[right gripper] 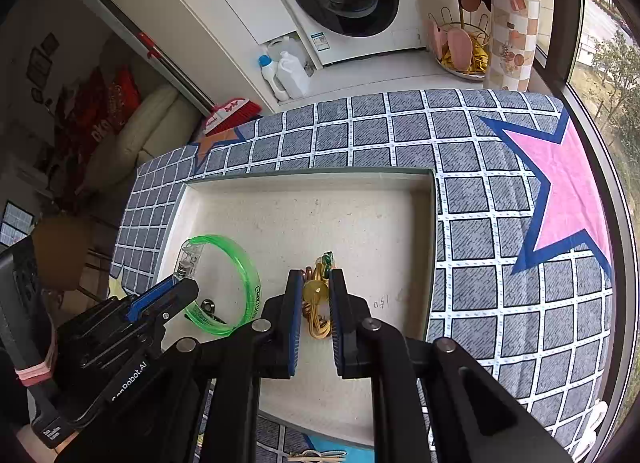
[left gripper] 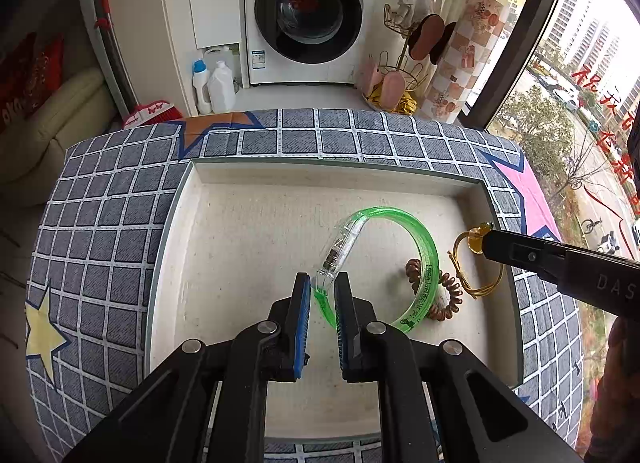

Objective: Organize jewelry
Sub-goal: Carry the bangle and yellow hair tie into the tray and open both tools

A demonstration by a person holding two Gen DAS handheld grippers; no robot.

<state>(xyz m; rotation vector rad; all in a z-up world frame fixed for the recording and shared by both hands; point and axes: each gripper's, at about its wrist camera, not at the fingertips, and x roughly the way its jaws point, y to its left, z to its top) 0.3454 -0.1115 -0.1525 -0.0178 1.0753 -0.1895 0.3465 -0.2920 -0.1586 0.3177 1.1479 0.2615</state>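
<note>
A shallow cream tray [left gripper: 256,177] [right gripper: 312,179] lies on the checked cloth. In it are a green translucent bangle [left gripper: 428,259] [right gripper: 250,275] with a clear clasp, a brown spiral hair tie [left gripper: 450,295] and a yellow cord bracelet with a round amber charm [left gripper: 474,241] [right gripper: 316,290]. My left gripper [left gripper: 322,285] has its jaws around the bangle's clear clasp end, the pads close to it. My right gripper [right gripper: 314,283] has its jaws on either side of the amber charm; in the left wrist view [left gripper: 486,241] its tips sit at the charm.
The grey checked cloth with coloured stars [left gripper: 120,223] [right gripper: 520,223] covers the table. Beyond its far edge stand a washing machine [left gripper: 308,15], detergent bottles [left gripper: 212,87] and a gold wire rack [left gripper: 404,75]. A window is on the right.
</note>
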